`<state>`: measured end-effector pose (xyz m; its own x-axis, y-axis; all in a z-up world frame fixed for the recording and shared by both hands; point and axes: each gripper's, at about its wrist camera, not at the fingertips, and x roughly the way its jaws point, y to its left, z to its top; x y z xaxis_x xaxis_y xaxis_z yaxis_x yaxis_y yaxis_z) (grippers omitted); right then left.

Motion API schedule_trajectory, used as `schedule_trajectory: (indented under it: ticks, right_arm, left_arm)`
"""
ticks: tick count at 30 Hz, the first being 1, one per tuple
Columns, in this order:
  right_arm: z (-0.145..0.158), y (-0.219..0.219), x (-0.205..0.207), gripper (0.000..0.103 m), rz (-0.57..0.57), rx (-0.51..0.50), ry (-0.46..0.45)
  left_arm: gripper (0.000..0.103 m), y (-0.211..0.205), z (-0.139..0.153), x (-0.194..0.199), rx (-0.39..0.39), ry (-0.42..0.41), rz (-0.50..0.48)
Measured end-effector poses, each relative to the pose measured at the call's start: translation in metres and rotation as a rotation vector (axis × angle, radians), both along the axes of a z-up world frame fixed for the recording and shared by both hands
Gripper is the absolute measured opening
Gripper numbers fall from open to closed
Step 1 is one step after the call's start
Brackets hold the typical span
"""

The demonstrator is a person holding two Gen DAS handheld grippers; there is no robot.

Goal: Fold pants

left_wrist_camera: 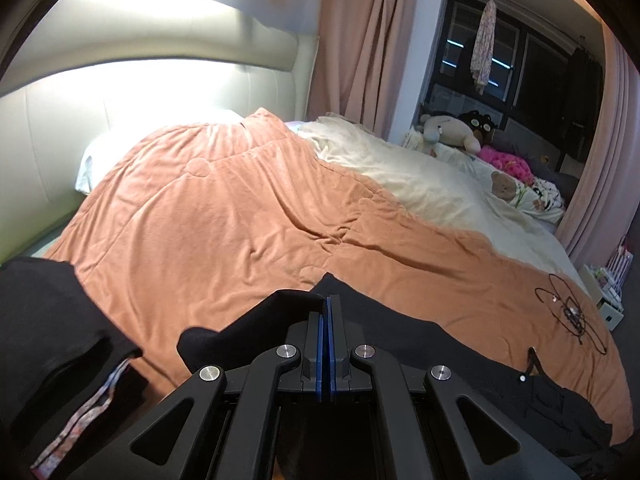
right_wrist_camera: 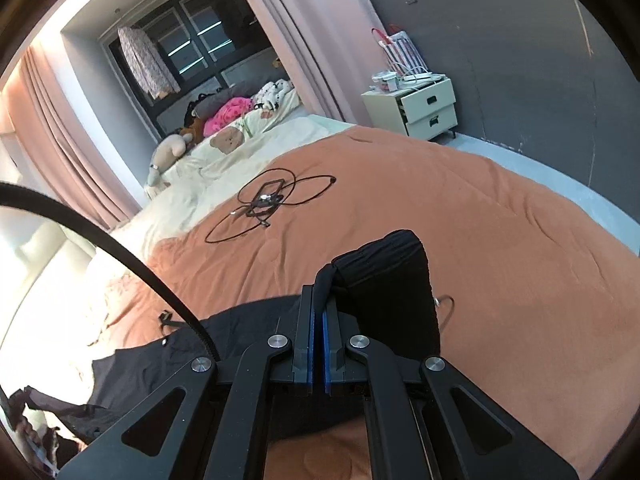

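Pants (left_wrist_camera: 460, 344) lay black on the orange blanket (left_wrist_camera: 224, 216), mid-fold. Left tool (left_wrist_camera: 329, 304) was clamped on one edge, right tool (right_wrist_camera: 319, 304) on a doubled band just ahead. Lifted fold not yet laid; smoothing remained.

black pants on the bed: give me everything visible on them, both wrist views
The black pants are plain, soft dark fabric, lying along the near edge of the orange blanket. The left claw is shut on a pinched edge, and the right claw is shut on a ribbed, elastic-looking end, lifted and folded over in a thick hump. Between the two grips the cloth drapes loose and wrinkled. A small white dot and a short black cord show near the middle.
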<state>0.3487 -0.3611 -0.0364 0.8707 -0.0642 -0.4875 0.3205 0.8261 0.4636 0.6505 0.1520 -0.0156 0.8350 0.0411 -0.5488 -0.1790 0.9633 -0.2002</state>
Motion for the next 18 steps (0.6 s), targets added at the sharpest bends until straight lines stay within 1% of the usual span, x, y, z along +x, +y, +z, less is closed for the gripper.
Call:
schedule_trajectory:
  ticks: [4, 5, 9, 12, 18]
  right_arm:
    - [-0.005, 0.005, 0.042, 0.0, 0.002, -0.037, 0.035]
    - [-0.003, 0.004, 0.053, 0.0, 0.002, -0.037, 0.041]
    - [-0.011, 0.004, 0.095, 0.0, -0.001, -0.056, 0.086]
    - [-0.017, 0.003, 0.127, 0.0, -0.001, -0.075, 0.121]
    - [-0.035, 0.006, 0.181, 0.0, -0.001, -0.115, 0.196]
  left_arm:
    - [0.002, -0.014, -0.012, 0.038, 0.052, 0.024, -0.004]
    - [0.002, -0.017, -0.015, 0.046, 0.061, 0.03, -0.006]
    - [0.002, -0.03, -0.031, 0.082, 0.113, 0.068, -0.013]
    - [0.002, -0.041, -0.052, 0.114, 0.148, 0.116, -0.026]
    - [0.002, -0.053, -0.092, 0.162, 0.172, 0.19, -0.031]
